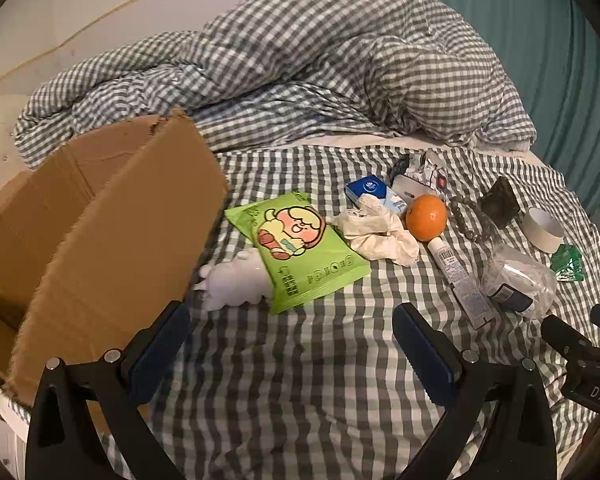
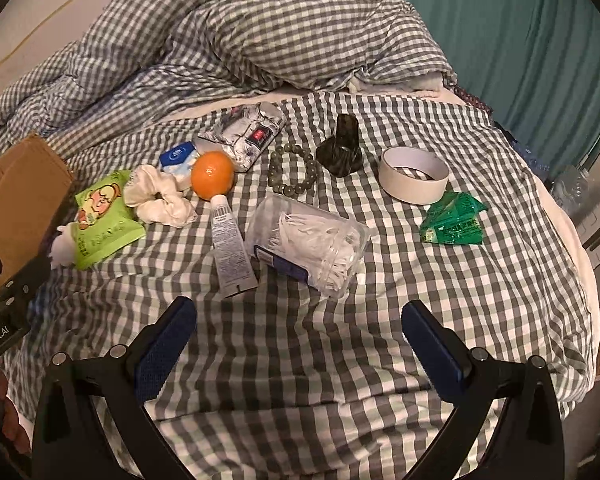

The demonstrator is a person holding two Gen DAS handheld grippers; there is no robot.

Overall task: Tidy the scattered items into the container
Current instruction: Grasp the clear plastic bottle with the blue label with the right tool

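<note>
An open cardboard box [image 1: 100,216] lies at the left on the checked bed; its edge shows in the right wrist view [image 2: 24,184]. Scattered items: green snack bag [image 1: 300,248] [image 2: 100,216], white figurine [image 1: 232,280], white scrunchie [image 1: 380,232] [image 2: 160,196], orange [image 1: 426,217] [image 2: 212,175], tube [image 1: 456,276] [image 2: 230,240], clear bag of white picks [image 2: 312,240], bead bracelet [image 2: 294,174], tape roll [image 2: 414,174], green packet [image 2: 454,220], dark stone holder [image 2: 340,148]. My left gripper [image 1: 292,344] is open and empty above the sheet. My right gripper [image 2: 300,340] is open and empty before the clear bag.
A blue tissue pack [image 2: 178,158] and a silver pouch [image 2: 244,136] lie behind the orange. A rumpled checked duvet [image 1: 300,68] fills the back. A teal curtain [image 2: 520,40] hangs at right. The bed edge drops off at right [image 2: 580,240].
</note>
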